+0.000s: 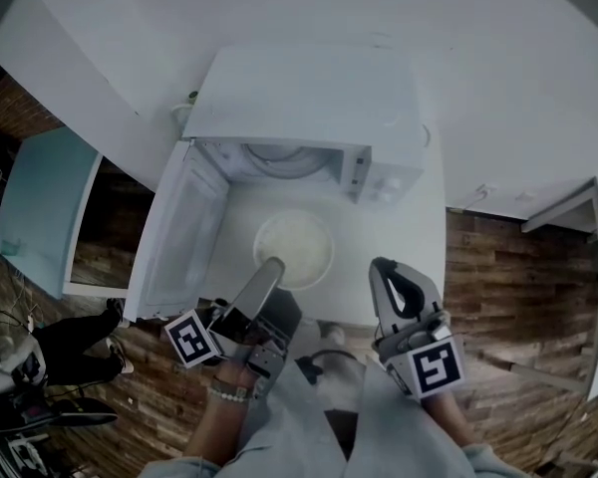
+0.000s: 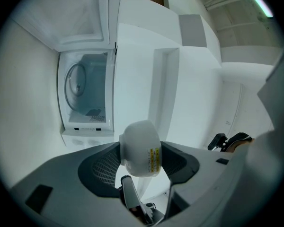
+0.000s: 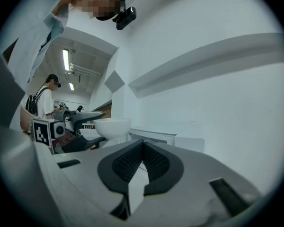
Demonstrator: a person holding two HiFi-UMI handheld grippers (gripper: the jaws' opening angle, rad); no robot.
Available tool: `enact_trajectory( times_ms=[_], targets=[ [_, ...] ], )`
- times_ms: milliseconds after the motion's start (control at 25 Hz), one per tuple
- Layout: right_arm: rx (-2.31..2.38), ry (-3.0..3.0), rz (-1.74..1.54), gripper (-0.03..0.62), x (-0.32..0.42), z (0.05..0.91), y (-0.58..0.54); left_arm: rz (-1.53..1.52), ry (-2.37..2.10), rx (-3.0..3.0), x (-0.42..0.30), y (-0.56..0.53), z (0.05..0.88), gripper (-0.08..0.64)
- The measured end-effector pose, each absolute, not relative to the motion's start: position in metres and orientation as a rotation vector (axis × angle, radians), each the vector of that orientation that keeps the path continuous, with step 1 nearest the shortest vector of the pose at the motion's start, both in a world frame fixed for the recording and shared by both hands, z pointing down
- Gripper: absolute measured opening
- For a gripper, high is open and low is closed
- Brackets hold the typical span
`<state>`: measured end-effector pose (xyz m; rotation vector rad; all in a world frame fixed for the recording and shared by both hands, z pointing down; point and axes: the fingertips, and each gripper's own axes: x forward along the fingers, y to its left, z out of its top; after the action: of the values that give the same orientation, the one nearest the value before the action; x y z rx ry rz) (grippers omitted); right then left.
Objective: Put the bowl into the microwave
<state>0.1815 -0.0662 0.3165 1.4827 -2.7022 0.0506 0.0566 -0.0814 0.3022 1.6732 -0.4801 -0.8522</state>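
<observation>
Squarely before the open microwave [image 1: 309, 98], the left gripper [image 1: 269, 272] reaches forward from the lower middle of the head view. It is rolled onto its side, so one jaw lies over the white bowl [image 1: 299, 242] and the other runs beneath it. Its jaws stand wide and are clamped on the bowl; the left gripper view shows the pads pressing its two opposite sides, a yellow sticker [image 2: 154, 159] showing near its base. The bowl is upright and held in the air in front of the cavity, not yet inside. The microwave door [image 1: 184, 232] is swung open to the left. The left wrist, wearing a beaded bracelet [image 1: 229, 392], angles up out of a light sleeve. To the right and well apart, the right gripper [image 1: 384, 267] points toward the white table [image 1: 434, 217], its jaws closed together with nothing between them.
</observation>
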Motion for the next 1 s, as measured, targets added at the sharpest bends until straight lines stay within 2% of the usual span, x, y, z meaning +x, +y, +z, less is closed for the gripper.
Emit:
enact_trajectory(
  times_ms=[760,1000],
  targets=[
    [1.483,-2.661,0.075,0.002,0.150,0.319,-0.123,-0.819,-0.488,1.651,0.041,-0.136,0.317,0.245],
    [1.418,-2.683,0.068,0.070,0.132,0.321,-0.138,-0.797,-0.481,1.641,0.040,-0.155,0.324,0.245]
  ],
)
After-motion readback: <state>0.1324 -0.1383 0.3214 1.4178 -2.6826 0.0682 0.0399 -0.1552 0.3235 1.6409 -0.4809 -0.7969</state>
